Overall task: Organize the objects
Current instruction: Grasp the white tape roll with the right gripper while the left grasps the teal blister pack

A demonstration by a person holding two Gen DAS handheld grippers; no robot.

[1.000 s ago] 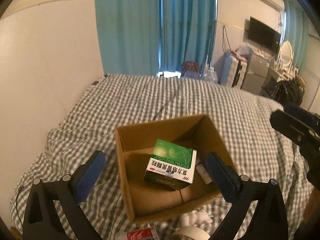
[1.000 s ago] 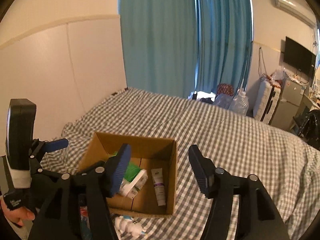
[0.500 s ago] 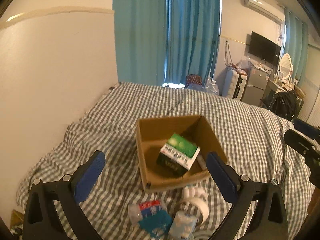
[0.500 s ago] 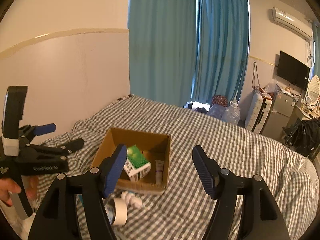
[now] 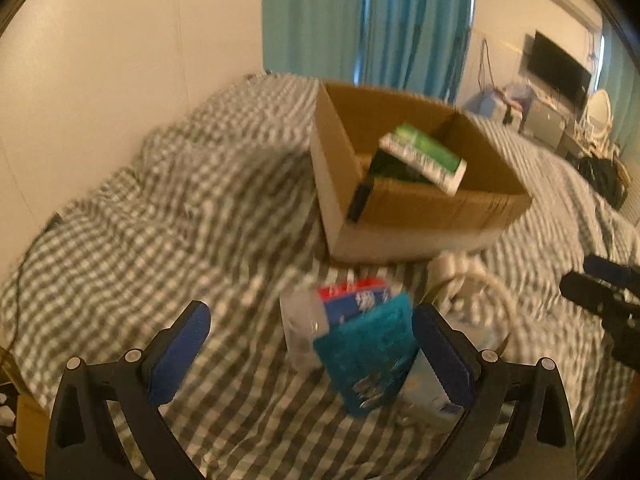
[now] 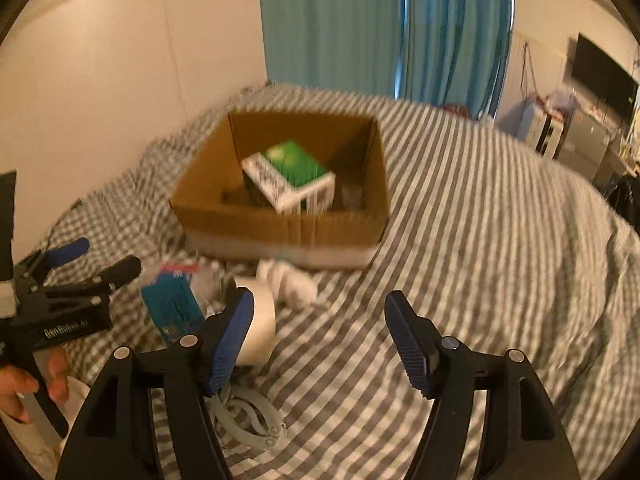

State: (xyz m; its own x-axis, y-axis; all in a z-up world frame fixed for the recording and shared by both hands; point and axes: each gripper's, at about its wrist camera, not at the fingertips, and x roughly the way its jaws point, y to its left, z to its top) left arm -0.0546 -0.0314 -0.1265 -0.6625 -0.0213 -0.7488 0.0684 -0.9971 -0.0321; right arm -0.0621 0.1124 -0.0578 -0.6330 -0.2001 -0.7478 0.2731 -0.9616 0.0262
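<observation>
An open cardboard box (image 5: 432,216) (image 6: 280,236) sits on the checked bed and holds a green and white carton (image 5: 424,156) (image 6: 292,176). In front of it lie a teal packet (image 5: 368,352) (image 6: 176,308), a red and blue packet (image 5: 352,296), a white tape roll (image 6: 262,324) and a small white bottle (image 6: 292,284). My left gripper (image 5: 308,344) is open and empty just above the teal packet. My right gripper (image 6: 320,340) is open and empty, its left finger beside the tape roll.
The grey checked bedspread (image 6: 480,240) covers the bed. A white wall (image 5: 100,80) runs along the left. Blue curtains (image 6: 380,20), a TV (image 5: 556,64) and cluttered furniture stand at the back right. Grey cable loops (image 6: 248,424) lie near my right gripper.
Both grippers have drawn back from the box and dropped low toward the loose items in front of it. The carton stays in the box. Both views are motion blurred.
</observation>
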